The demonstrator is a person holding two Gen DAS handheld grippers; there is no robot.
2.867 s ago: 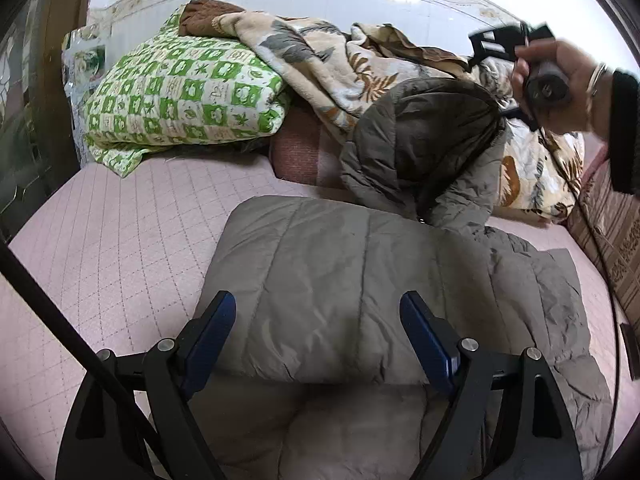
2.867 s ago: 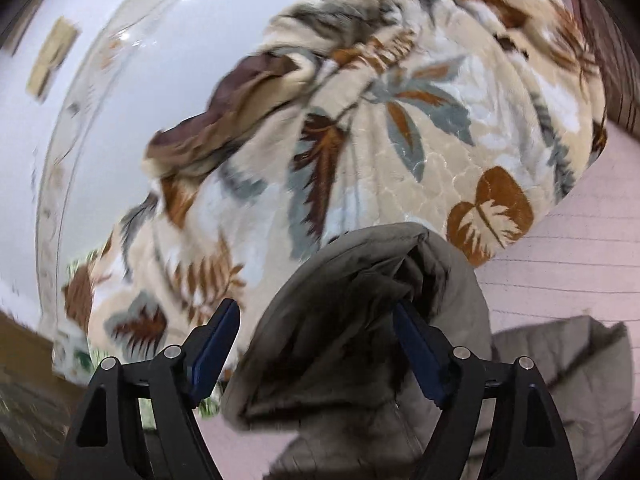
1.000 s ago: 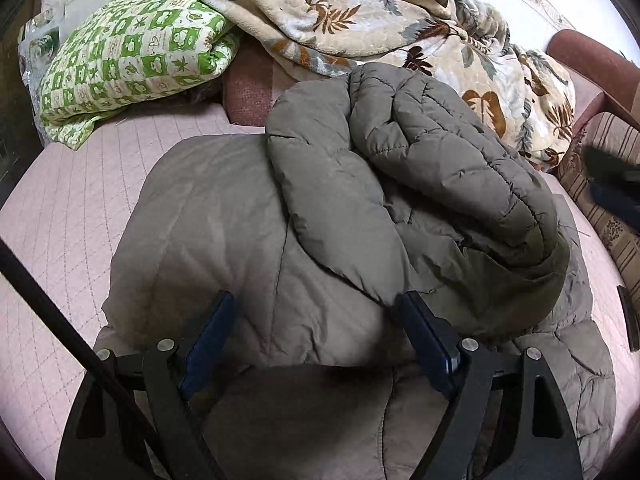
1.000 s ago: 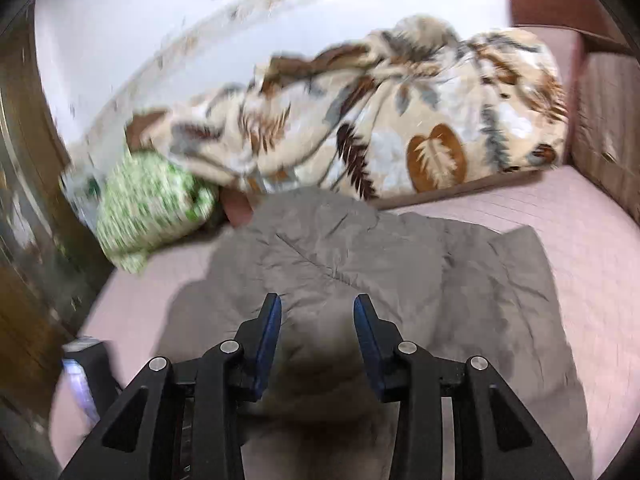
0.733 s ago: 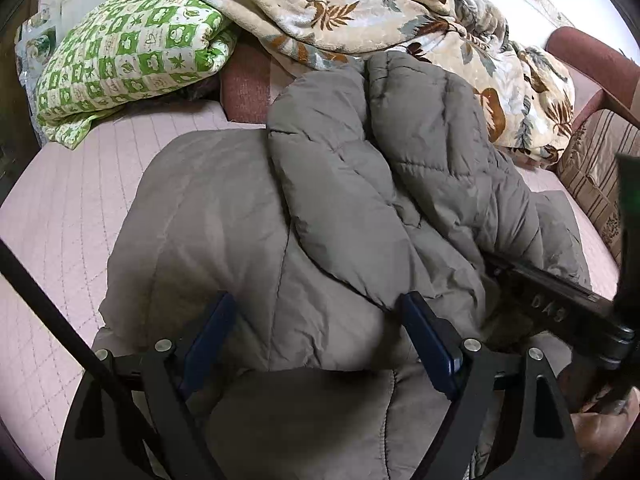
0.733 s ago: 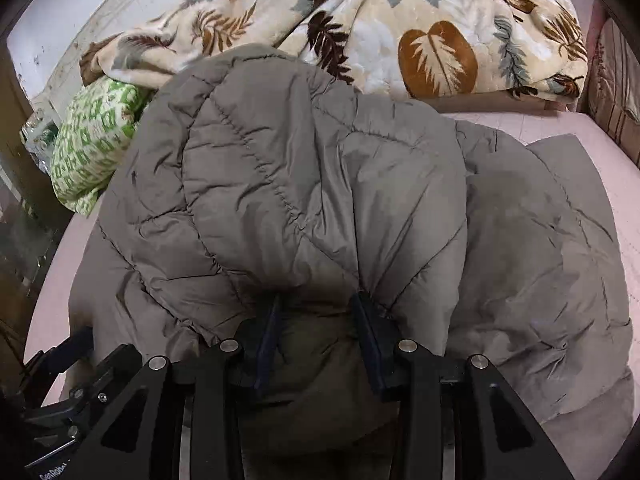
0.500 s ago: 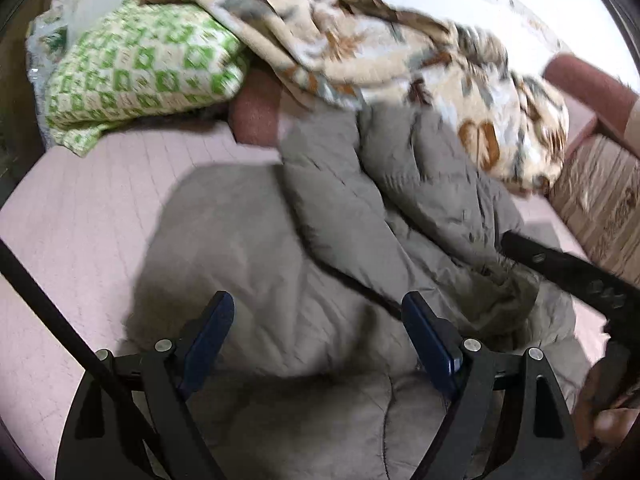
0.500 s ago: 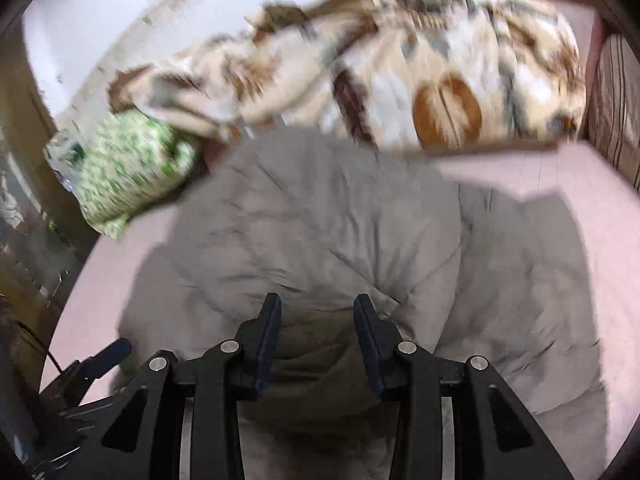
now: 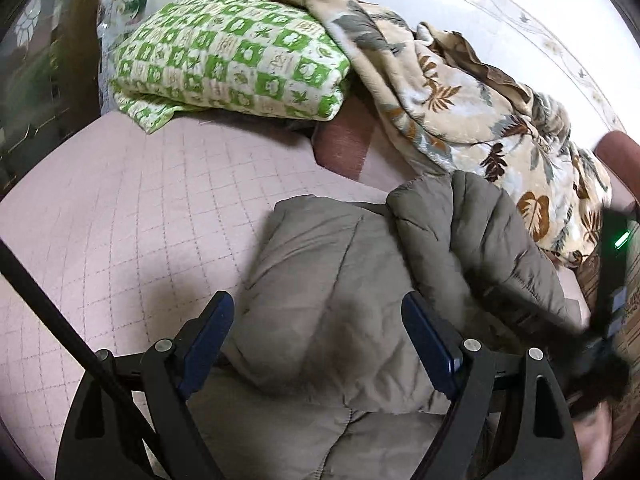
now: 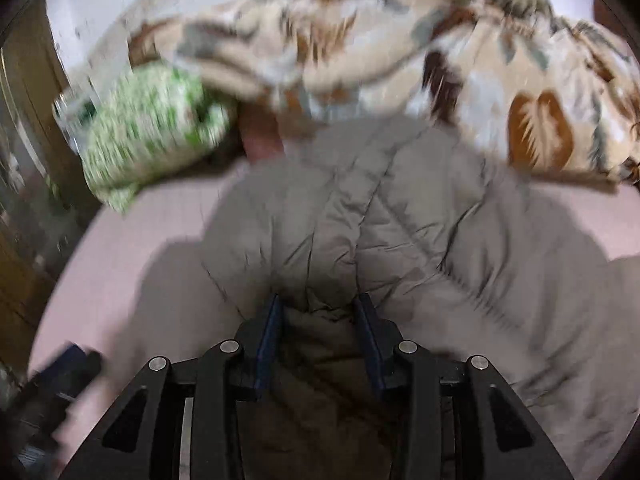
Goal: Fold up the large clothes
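Folding is looking partly done: left gripper (image 9: 316, 344) is hovering with its jaws wide apart and empty over the padded grey coat (image 9: 332, 300) lying on the pink quilted bed (image 9: 120, 200), while right gripper (image 10: 318, 320) is clamping a bunched coat edge, carrying it over the body. Squaring off looks left; motion blur is hiding the far hem

Right gripper (image 10: 318, 310) clamped on a bunched fold of the grey-brown puffer jacket (image 10: 400, 208) on the pink quilted bed (image 10: 120, 240); leaf-print blanket (image 10: 480, 60) and green checked pillow (image 10: 148, 128) behind, blurred.
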